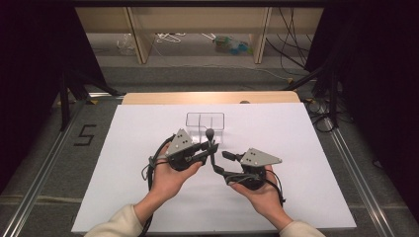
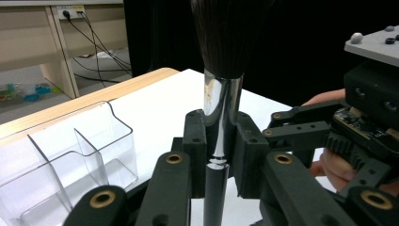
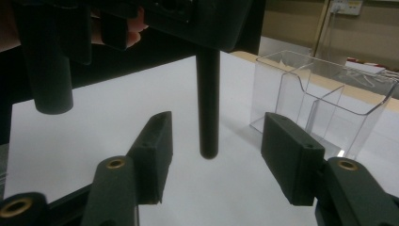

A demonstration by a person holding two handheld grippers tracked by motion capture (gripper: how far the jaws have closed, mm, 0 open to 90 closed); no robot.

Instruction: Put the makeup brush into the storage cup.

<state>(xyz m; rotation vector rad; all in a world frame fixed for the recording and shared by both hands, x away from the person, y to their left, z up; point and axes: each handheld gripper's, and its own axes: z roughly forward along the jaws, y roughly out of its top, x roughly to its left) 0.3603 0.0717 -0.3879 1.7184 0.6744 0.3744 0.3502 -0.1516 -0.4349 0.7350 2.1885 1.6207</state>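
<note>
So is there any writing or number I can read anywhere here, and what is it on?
"5" in dark tape on the grey floor, left of the table.
The makeup brush, the clear organizer and both tools bear no readable text.

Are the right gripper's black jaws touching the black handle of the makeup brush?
Apart. The right gripper view shows white table either side of the handle, clear of the right gripper.

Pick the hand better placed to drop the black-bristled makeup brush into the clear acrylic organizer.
Left. The left gripper already clamps the black-bristled makeup brush upright beside the clear acrylic organizer; the right gripper has open jaws around the handle's tip.
</note>
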